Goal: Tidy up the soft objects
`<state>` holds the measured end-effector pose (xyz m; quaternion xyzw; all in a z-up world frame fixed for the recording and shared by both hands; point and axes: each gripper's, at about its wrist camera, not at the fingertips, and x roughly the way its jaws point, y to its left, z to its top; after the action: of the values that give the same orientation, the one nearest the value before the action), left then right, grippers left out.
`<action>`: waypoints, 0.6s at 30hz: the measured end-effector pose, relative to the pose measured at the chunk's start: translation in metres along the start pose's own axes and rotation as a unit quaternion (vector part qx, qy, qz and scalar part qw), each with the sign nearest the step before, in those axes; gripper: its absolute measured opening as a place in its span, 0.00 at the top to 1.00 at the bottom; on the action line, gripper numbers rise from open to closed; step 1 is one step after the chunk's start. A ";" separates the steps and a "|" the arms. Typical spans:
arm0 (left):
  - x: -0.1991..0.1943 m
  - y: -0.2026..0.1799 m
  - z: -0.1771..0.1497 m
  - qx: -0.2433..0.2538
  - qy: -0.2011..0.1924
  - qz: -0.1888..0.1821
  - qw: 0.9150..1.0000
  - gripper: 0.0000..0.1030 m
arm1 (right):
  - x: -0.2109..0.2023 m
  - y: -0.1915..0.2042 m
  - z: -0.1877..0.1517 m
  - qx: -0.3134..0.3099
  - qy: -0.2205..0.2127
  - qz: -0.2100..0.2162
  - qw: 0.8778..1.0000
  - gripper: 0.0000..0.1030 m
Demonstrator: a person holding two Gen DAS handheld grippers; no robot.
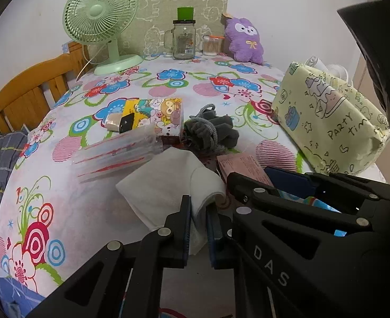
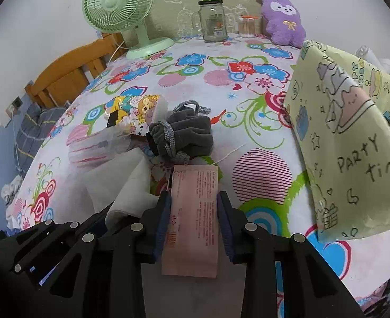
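My left gripper point(image 1: 198, 221) is shut on a white folded cloth point(image 1: 168, 185) that lies on the flowered table cover; the cloth also shows in the right wrist view point(image 2: 120, 185). My right gripper point(image 2: 193, 212) holds a pink packet point(image 2: 192, 212) between its pads; the packet also shows in the left wrist view point(image 1: 242, 167). A grey drawstring pouch point(image 2: 187, 135) lies just beyond the packet, also in the left wrist view point(image 1: 210, 129). A purple plush toy point(image 1: 243, 39) stands at the back, also in the right wrist view point(image 2: 283, 20).
A yellow-green "party time" box point(image 1: 330, 122) stands at the right. A clear plastic pack point(image 1: 115, 151) and a cartoon-printed packet point(image 1: 155, 111) lie left of the pouch. A green fan point(image 1: 102, 18), a glass jar point(image 1: 183, 39) and a swab cup point(image 1: 212, 44) stand at the back. A wooden bed frame point(image 1: 30, 92) is left.
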<state>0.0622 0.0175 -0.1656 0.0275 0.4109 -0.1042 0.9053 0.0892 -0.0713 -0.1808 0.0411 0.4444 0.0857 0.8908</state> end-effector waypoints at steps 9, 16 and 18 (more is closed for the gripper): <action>-0.021 -0.010 0.009 -0.001 -0.020 -0.003 1.000 0.93 | -0.024 -0.004 0.005 0.002 -0.020 0.002 1.000 0.63; -0.040 -0.018 0.020 -0.001 -0.044 -0.006 0.999 0.93 | -0.049 -0.005 0.014 -0.003 -0.047 0.000 0.999 0.63; -0.044 -0.020 0.024 0.000 -0.050 -0.007 0.999 0.93 | -0.056 -0.005 0.017 -0.004 -0.053 0.000 0.999 0.63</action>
<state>0.0477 0.0023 -0.1155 0.0195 0.3655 -0.1115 0.9239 0.0700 -0.0865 -0.1277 0.0416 0.3958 0.0848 0.9135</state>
